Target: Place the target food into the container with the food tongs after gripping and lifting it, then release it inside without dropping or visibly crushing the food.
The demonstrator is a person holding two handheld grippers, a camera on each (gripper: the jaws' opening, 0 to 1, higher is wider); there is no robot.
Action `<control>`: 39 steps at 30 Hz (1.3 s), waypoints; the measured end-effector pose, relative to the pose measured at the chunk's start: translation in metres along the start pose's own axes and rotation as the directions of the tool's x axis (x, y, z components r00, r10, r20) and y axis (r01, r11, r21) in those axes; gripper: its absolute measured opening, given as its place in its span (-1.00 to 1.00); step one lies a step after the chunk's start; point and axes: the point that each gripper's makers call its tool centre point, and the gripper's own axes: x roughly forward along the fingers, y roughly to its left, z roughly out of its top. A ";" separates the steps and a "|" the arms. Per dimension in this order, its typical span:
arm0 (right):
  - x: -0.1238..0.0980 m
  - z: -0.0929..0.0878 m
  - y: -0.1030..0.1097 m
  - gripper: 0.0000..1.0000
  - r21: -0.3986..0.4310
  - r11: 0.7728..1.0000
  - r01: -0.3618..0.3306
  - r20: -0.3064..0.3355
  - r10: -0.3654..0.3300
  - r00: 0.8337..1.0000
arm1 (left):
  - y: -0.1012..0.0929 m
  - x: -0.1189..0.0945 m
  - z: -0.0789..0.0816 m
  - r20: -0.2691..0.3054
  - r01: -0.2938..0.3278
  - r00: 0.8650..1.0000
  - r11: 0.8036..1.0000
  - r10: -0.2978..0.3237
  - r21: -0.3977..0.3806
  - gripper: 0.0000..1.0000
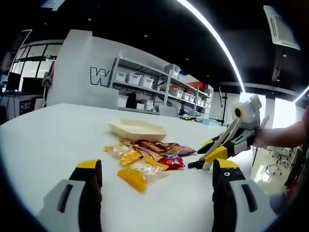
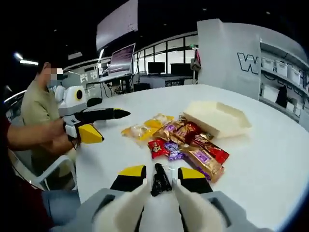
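Observation:
A heap of wrapped snack packets [image 1: 149, 157] [image 2: 181, 140] in yellow, red, purple and brown lies on the white round table [image 1: 53, 140] [image 2: 270, 164]. Behind it stands an empty cream paper container [image 1: 137, 129] [image 2: 217, 118]. My left gripper [image 1: 157, 169] [image 2: 104, 124] is open with nothing between its jaws, short of the nearest yellow packet [image 1: 133, 178]. My right gripper [image 2: 161, 173] [image 1: 212, 152] is shut on the cream food tongs [image 2: 160, 181] [image 1: 227, 137]. The tongs' black tips point at the heap, close to the red packet [image 2: 157, 147], holding nothing.
A person [image 2: 41, 108] sits at the table's edge on a white chair [image 2: 46, 171]. Metal shelves with white bins [image 1: 154, 84] [image 2: 285, 79] stand behind the table, and desks with monitors [image 2: 120, 60] lie farther off. Bare tabletop surrounds the heap.

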 end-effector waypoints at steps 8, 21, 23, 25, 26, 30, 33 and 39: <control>0.000 0.007 -0.007 -0.65 0.107 0.994 -0.007 0.055 0.001 0.998 | 0.001 0.001 -0.002 -0.011 -0.011 1.000 1.000 0.011 -0.001 0.87; -0.032 0.027 -0.005 -0.64 0.122 0.992 -0.013 0.138 -0.004 0.990 | 0.001 0.000 -0.002 -0.010 -0.012 1.000 1.000 0.012 0.006 0.85; -0.034 0.030 -0.008 -0.64 0.125 0.992 -0.008 0.144 -0.010 0.990 | 0.000 0.000 -0.003 -0.012 -0.012 1.000 1.000 0.012 0.012 0.84; -0.032 0.032 -0.011 -0.64 0.122 0.992 0.000 0.145 -0.018 0.989 | 0.000 0.000 -0.003 -0.013 -0.011 1.000 1.000 0.012 0.015 0.84; -0.030 0.031 -0.013 -0.64 0.119 0.993 0.007 0.139 -0.023 0.990 | 0.000 0.000 -0.003 -0.014 -0.011 1.000 1.000 0.012 0.015 0.84; -0.022 0.017 -0.014 -0.64 0.116 0.993 0.013 0.094 -0.024 0.995 | 0.001 0.000 -0.003 -0.012 -0.015 1.000 1.000 0.015 0.010 0.83; -0.018 0.000 -0.009 -0.63 0.135 0.991 0.003 0.047 -0.010 0.999 | 0.001 0.000 -0.003 -0.013 -0.016 1.000 1.000 0.016 0.012 0.83; -0.015 -0.008 -0.004 -0.59 0.127 0.992 -0.009 0.023 0.006 1.000 | -0.001 0.001 -0.004 -0.021 -0.010 1.000 1.000 0.010 0.025 0.83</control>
